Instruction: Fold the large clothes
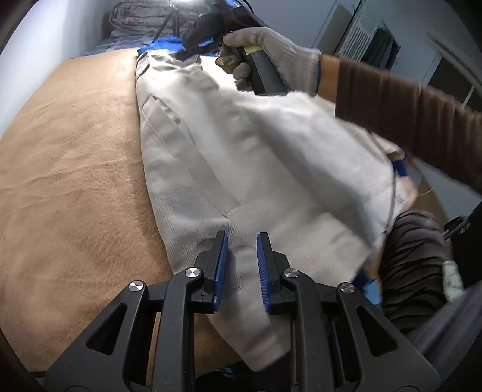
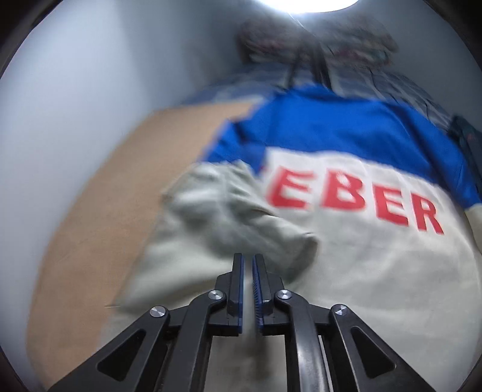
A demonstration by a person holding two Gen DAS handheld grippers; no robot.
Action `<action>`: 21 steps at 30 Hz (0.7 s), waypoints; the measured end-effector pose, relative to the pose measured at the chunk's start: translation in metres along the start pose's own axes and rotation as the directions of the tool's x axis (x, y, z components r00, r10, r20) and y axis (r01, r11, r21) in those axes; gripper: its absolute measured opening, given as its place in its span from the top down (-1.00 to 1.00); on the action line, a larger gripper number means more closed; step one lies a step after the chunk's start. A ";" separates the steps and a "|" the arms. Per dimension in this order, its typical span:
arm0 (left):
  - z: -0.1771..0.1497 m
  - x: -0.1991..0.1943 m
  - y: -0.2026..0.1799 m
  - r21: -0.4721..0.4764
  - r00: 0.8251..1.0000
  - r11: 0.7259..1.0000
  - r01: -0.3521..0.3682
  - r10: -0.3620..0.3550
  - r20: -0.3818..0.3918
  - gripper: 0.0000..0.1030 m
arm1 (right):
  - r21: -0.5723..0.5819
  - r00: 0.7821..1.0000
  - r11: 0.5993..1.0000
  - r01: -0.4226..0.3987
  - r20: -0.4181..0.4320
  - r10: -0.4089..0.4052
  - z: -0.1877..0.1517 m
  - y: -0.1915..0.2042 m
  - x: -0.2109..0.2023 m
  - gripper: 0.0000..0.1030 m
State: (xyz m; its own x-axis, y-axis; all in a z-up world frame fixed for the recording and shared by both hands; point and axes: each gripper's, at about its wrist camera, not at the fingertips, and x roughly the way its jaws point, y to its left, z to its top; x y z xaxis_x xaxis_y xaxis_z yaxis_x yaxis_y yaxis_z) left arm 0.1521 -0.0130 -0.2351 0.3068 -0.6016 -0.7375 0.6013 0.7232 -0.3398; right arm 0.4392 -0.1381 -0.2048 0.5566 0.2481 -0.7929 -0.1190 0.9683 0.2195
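Note:
A beige jacket (image 1: 241,150) with a blue yoke and red letters (image 2: 361,256) lies on a tan bed cover (image 1: 75,150). My left gripper (image 1: 242,256) is at its near edge, and beige cloth runs between its blue pads (image 1: 221,256), which pinch a fold. The jacket's right side is lifted and blurred. In the right wrist view my right gripper (image 2: 247,271) hovers over a crumpled beige sleeve (image 2: 241,211), its jaws almost touching, with no cloth clearly between them. A gloved hand (image 1: 271,51) holds that gripper near the collar in the left wrist view.
A folded patterned quilt (image 1: 141,21) and dark tripod legs (image 2: 304,69) stand at the head of the bed. A grey wall (image 2: 75,105) runs along the left. A striped garment (image 1: 412,265) on the person is at the near right. Bare tan cover (image 2: 120,181) lies left of the jacket.

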 end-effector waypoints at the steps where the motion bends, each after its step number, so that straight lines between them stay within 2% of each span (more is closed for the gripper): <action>1: -0.001 -0.004 -0.001 -0.004 1.000 1.000 0.018 -0.018 0.007 0.66 | -0.011 0.999 0.999 -0.047 0.012 0.047 0.000 0.006 -0.007 0.86; 2: -0.002 -0.005 -0.002 -0.003 1.000 1.000 0.026 -0.026 0.013 0.66 | -0.041 0.995 0.994 -0.096 0.021 0.097 -0.002 0.017 -0.015 0.86; 4: -0.003 -0.005 -0.006 0.012 0.999 0.999 0.035 -0.035 0.006 0.66 | -0.104 0.989 0.984 -0.143 0.012 0.145 -0.006 0.039 -0.020 0.86; 6: -0.005 -0.001 -0.009 0.026 0.999 0.999 0.035 -0.034 -0.006 0.66 | -0.140 0.982 0.972 -0.187 -0.036 0.184 -0.013 0.058 -0.015 0.86; 9: -0.005 0.007 -0.009 0.030 0.997 0.997 0.065 -0.064 -0.032 0.66 | -0.161 0.981 0.971 -0.174 -0.110 0.158 -0.033 0.073 0.004 0.86; 11: -0.008 0.016 -0.007 0.040 0.997 0.997 0.060 -0.058 -0.047 0.66 | -0.157 0.982 0.980 -0.123 -0.161 0.098 -0.048 0.073 0.023 0.91; 13: -0.010 0.021 -0.008 0.055 0.998 0.997 0.048 -0.046 -0.045 0.66 | -0.171 0.988 0.980 -0.102 -0.130 0.080 -0.059 0.070 0.028 0.94; 16: -0.004 0.017 -0.012 0.063 0.998 0.997 0.035 -0.032 -0.053 0.66 | -0.136 0.987 0.987 -0.082 -0.149 0.061 -0.053 0.070 0.021 0.93; 18: -0.001 0.004 -0.012 0.056 0.999 0.998 0.019 -0.018 -0.026 0.66 | -0.127 0.991 0.989 -0.075 -0.121 0.060 -0.049 0.067 -0.005 0.84; 21: 0.008 -0.022 -0.010 0.048 0.999 0.998 -0.031 0.029 0.041 0.66 | -0.099 0.993 0.989 -0.113 -0.045 0.109 -0.052 0.059 -0.060 0.71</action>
State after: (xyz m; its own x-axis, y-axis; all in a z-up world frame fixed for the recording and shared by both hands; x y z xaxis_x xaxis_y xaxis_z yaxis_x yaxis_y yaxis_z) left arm 0.1454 -0.0094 -0.2109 0.3544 -0.5936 -0.7225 0.6261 0.7245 -0.2882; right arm 0.3560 -0.0946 -0.1735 0.5031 0.3531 -0.7888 -0.2617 0.9321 0.2504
